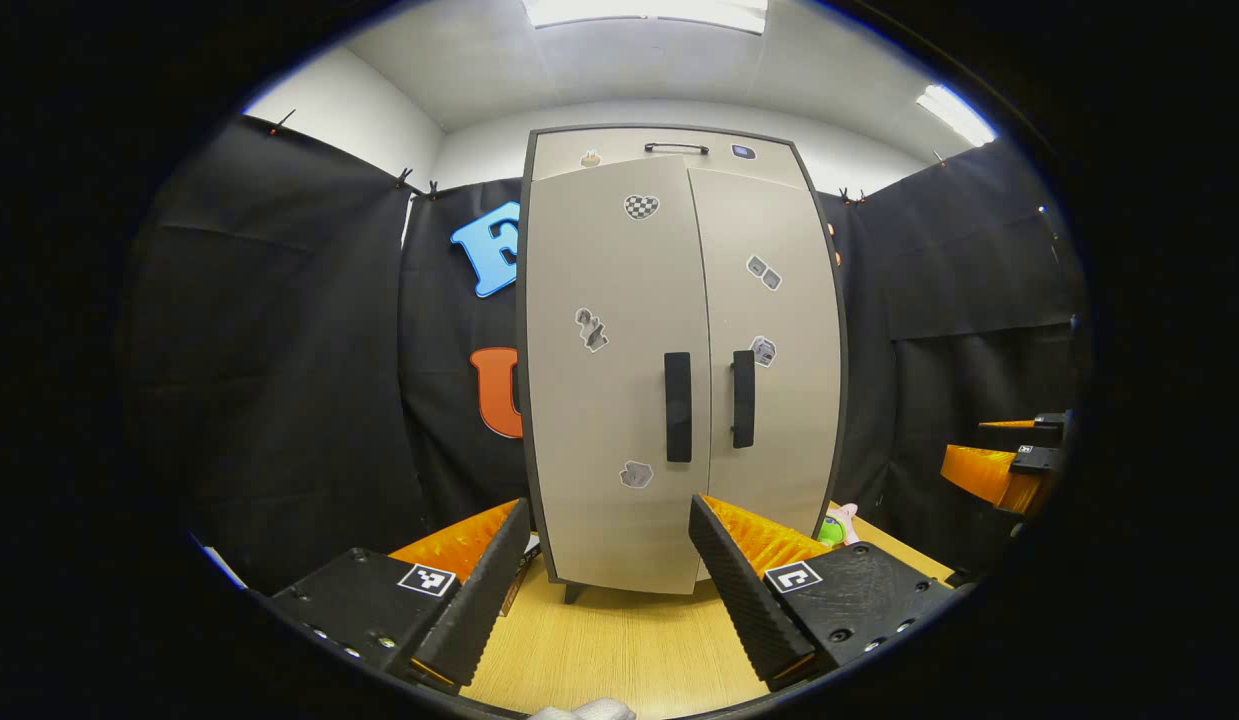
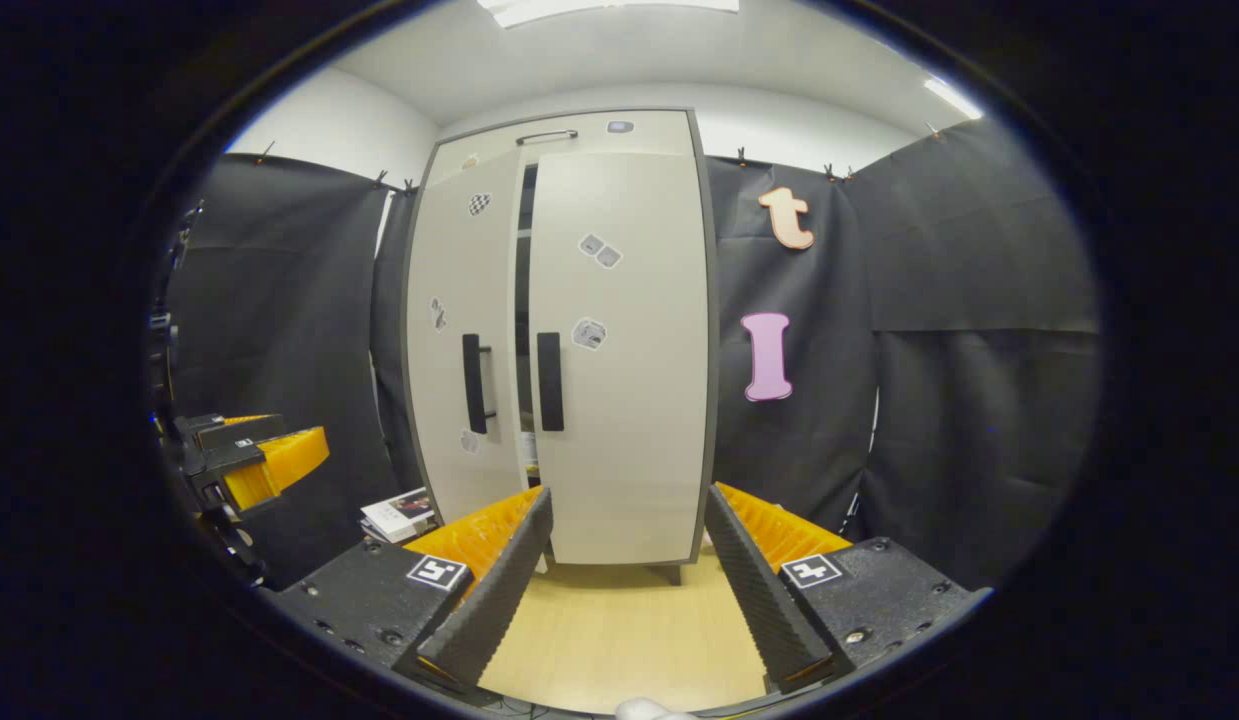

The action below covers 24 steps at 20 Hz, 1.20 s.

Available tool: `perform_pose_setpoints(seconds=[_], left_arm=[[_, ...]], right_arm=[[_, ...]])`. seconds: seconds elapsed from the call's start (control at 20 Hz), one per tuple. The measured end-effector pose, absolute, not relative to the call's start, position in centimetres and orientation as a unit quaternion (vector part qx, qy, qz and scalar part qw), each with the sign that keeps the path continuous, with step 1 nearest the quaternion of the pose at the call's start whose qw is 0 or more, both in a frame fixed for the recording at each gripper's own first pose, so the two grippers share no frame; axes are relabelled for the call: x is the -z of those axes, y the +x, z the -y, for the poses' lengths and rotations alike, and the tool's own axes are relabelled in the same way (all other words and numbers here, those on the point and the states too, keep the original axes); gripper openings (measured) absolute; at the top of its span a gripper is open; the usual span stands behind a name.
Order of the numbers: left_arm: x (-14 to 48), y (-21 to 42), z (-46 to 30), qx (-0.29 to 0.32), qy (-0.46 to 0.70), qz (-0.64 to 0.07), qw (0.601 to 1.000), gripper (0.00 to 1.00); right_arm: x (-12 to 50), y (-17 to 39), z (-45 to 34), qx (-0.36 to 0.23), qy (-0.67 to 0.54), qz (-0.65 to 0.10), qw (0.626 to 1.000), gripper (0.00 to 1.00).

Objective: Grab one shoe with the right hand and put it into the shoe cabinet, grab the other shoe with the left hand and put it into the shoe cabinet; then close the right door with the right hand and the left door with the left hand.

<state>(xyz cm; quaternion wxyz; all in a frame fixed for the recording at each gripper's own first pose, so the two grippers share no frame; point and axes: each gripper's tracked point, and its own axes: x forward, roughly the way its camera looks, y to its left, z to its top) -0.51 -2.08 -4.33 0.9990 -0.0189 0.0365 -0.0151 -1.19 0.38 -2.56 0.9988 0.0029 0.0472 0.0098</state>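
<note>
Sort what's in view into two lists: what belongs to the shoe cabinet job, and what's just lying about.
Belongs to the job:
- shoe cabinet
- left door, nearly shut, gap visible in the right gripper view
- right door
- left claw, open
- right claw, open

Just lying about:
- booklets beside the cabinet
- green and pink toy
- wooden table

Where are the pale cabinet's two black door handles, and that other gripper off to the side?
Left black door handle [image 1: 678, 406]: left gripper view, mid-bar.
Right black door handle [image 1: 743, 398]: left gripper view, mid-bar.
Right gripper [image 1: 1009, 455]: left gripper view, between fingertips.
</note>
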Motion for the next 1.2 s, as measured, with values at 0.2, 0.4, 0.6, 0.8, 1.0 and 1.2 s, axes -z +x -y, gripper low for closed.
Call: perform_pose_setpoints(seconds=[0.2, 0.4, 0.6, 0.8, 1.0, 1.2], left_arm=[[4.55, -0.61, 1.93, 0.015, -0.021, -0.038, 0.999, 0.96], [4.56, -0.64, 1.88, 0.015, -0.021, -0.039, 0.999, 0.96], [4.61, -0.76, 2.17, 0.017, -0.021, -0.039, 0.999, 1.00], [4.52, -0.76, 2.29, 0.019, -0.019, -0.039, 0.999, 0.96], [4.53, -0.90, 2.28, 0.018, -0.019, -0.040, 0.999, 0.96], [4.44, -0.99, 2.35, 0.019, -0.018, -0.039, 0.999, 0.96]], right_arm=[[2.49, -1.10, -0.47, -0.009, 0.000, -0.047, 0.999, 0.96], [2.51, -1.15, -0.54, -0.009, 0.001, -0.047, 0.999, 0.99], [2.57, -1.27, -0.46, -0.008, 0.000, -0.047, 0.999, 0.99], [2.47, -1.44, -0.25, -0.006, 0.001, -0.046, 0.999, 0.96], [2.55, -1.42, -0.30, -0.007, 0.001, -0.047, 0.999, 0.99], [2.49, -1.47, -0.29, -0.006, 0.002, -0.045, 0.999, 0.99]])
